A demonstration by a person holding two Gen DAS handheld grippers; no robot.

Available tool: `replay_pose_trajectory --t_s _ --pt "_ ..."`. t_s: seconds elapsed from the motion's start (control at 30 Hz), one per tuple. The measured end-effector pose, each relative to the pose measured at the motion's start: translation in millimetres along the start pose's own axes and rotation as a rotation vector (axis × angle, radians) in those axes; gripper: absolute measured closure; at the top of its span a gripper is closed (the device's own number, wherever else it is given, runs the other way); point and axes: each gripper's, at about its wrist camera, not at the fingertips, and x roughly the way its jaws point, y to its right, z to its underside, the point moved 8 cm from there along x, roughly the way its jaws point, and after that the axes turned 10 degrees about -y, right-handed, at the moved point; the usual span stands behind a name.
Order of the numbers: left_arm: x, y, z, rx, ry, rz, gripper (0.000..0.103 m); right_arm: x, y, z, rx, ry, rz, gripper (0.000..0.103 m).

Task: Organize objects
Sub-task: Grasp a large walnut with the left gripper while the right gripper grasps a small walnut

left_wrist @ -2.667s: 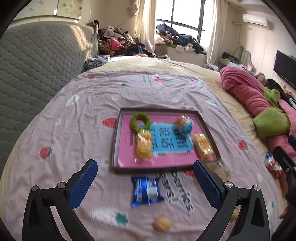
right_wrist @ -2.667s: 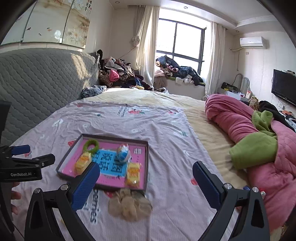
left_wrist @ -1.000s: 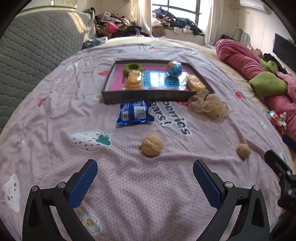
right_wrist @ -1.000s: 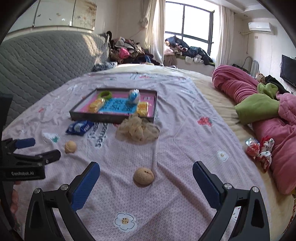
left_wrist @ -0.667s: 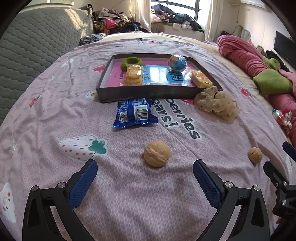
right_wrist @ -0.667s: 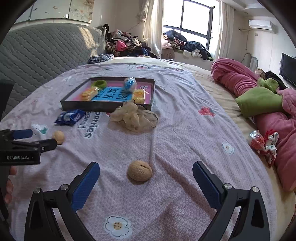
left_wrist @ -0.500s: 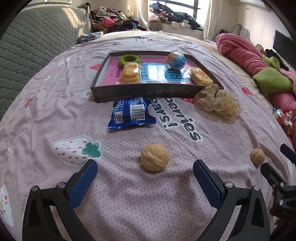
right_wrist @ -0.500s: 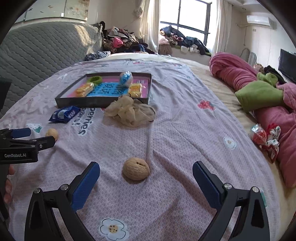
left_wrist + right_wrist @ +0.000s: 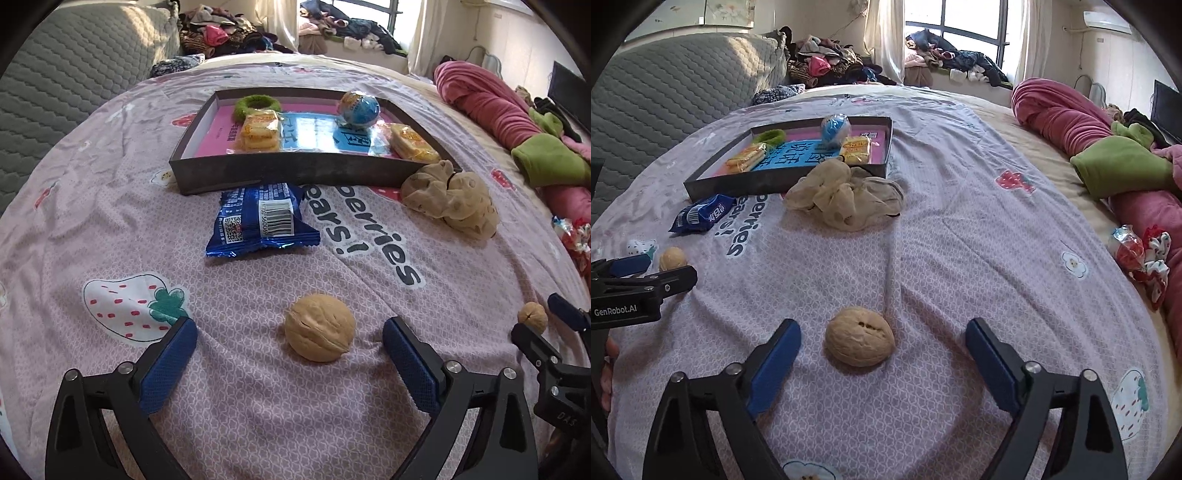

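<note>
Each wide-apart gripper brackets its own walnut.
Left gripper (image 9: 290,341), jaws just narrowing, untouching, straddles the round tan walnut (image 9: 319,332); right gripper (image 9: 882,343), likewise narrowing, straddles the oval tan walnut (image 9: 860,341), long axis crosswise.

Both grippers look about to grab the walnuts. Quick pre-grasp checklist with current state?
1. Left gripper brackets its walnut: ok, nut sits between the pads, untouched.
2. Right gripper brackets the second walnut: ok, though nut sits nearer the left pad.
3. Jaws wide enough: ok; both have just been closing, still open.
4. Grippers clear of each other: ok, apart.
5. Space in the tray: ok, bare floor shows.
6. Blue snack packet clear of the lift path: cannot tell.
</note>
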Motion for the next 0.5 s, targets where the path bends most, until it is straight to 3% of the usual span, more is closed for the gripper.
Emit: replay_pose_trajectory --t_s 0.1,0.27,0.5 --pt "0.5 -0.8 -1.2 -0.002 0.001 0.004 0.007 4.2 -3.1 -0.9 -0.005 -0.013 -0.006 0.022" --pt "-1.0 1.1 -0.9 0.011 0.006 0.008 0.026 7.2 -6.3 -1.3 -0.008 -0.021 -0.021 0.033" --pt "-3.5 9.7 3.2 0.043 0.011 0.034 0.04 7.9 -11.6 -1.1 -0.015 -0.027 -0.046 0.051"
